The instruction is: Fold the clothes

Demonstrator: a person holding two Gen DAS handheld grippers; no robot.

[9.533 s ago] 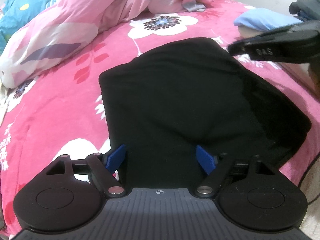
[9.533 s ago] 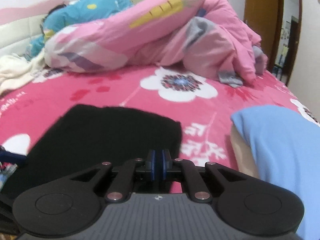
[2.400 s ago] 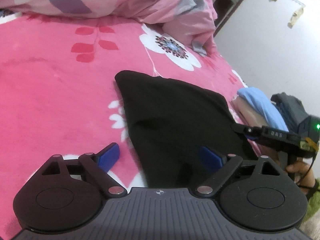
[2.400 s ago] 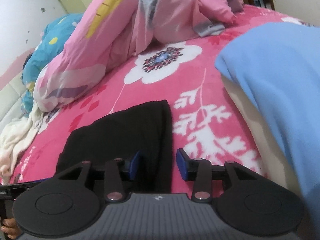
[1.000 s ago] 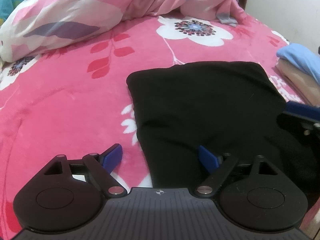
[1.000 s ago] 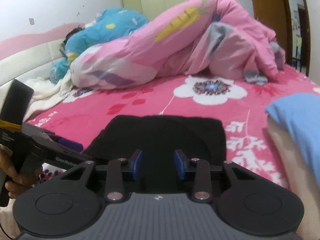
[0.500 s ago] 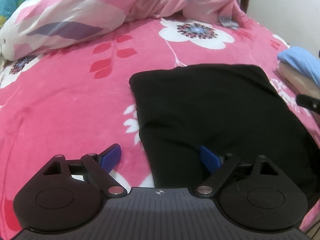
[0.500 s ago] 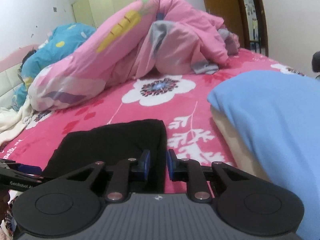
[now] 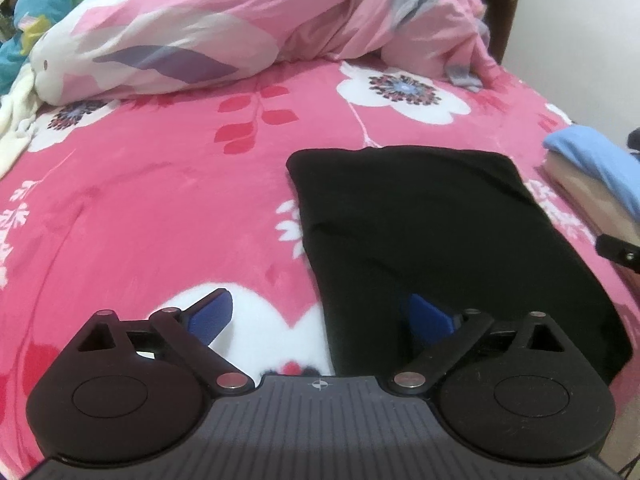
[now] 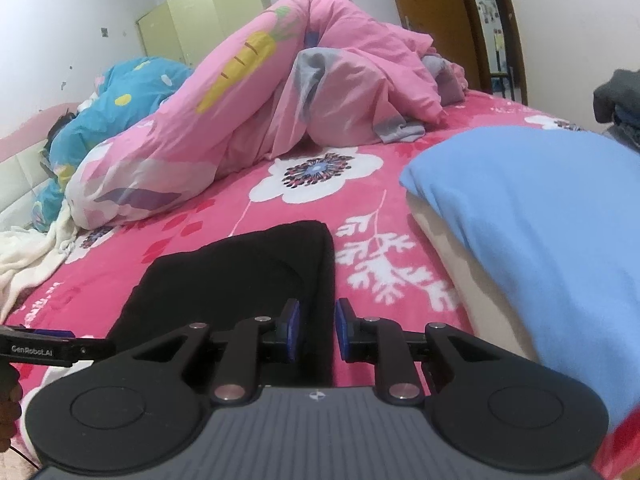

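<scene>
— Where's your black garment [image 9: 432, 232]?
— Folded flat near the bed's [image 9: 140, 208] front edge. Your left gripper [image 9: 320, 314] has just spread wide, straddling its left edge.
— And the right gripper [image 10: 316, 330]?
— Jaws narrow, gapped, over its right edge.

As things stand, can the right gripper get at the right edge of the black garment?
Probably yes. The right gripper sits right at the near right edge of the black garment, its jaws a little apart with that edge between them. Nothing lies in between; the blue folded cloth sits off to the side.
</scene>
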